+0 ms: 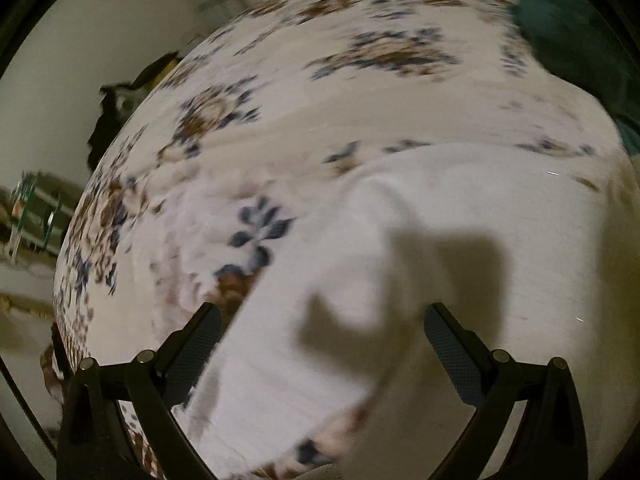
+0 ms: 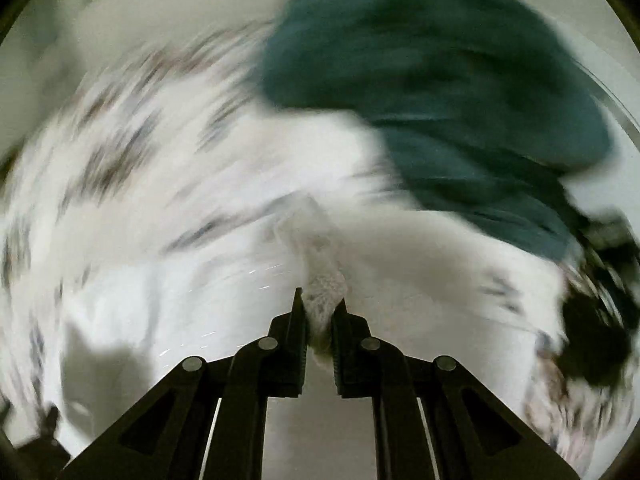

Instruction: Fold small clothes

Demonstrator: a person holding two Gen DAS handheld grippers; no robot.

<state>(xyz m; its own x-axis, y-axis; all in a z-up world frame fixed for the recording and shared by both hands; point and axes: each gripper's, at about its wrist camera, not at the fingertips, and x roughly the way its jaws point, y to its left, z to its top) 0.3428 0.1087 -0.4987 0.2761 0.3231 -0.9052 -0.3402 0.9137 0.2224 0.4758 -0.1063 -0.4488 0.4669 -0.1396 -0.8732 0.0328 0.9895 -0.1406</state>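
Note:
A white garment [image 1: 400, 264] lies spread on a bed with a floral sheet [image 1: 280, 92]. My left gripper [image 1: 320, 328] is open just above the garment, its fingers on either side of a raised fold. My right gripper [image 2: 322, 312] is shut on a bunched edge of the white garment [image 2: 320, 276]; the rest of the white cloth [image 2: 200, 280] trails to the left. This view is heavily motion-blurred.
A heap of dark teal cloth [image 2: 440, 80] lies on the bed beyond the right gripper, also at the far right in the left wrist view [image 1: 572, 28]. Dark items [image 1: 116, 112] sit beside the bed's left edge, by a wall. A dark patterned object [image 2: 596, 340] lies at right.

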